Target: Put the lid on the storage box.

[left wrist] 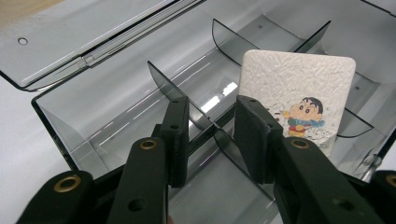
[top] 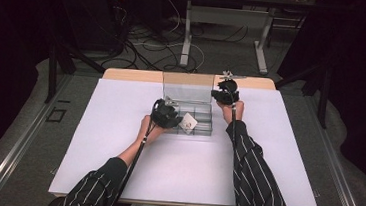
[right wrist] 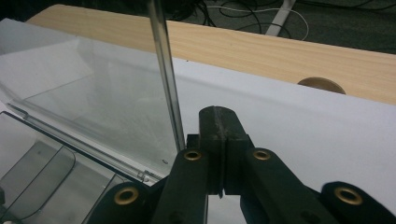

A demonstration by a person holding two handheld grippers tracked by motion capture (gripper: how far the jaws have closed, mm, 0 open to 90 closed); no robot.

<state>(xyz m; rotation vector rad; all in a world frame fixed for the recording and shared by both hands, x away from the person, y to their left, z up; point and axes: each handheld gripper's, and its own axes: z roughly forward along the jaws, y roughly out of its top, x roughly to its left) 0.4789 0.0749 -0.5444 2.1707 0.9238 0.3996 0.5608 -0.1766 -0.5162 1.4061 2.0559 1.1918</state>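
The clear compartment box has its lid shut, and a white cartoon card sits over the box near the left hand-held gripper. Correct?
Not quite: the lid of the box stands open, as the high view shows. The card and left hand-held gripper are as you say.

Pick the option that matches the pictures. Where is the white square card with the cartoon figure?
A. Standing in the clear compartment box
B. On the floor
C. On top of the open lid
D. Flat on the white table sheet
A: the white card stands tilted inside the clear compartment box, among its dividers, beyond the left gripper.
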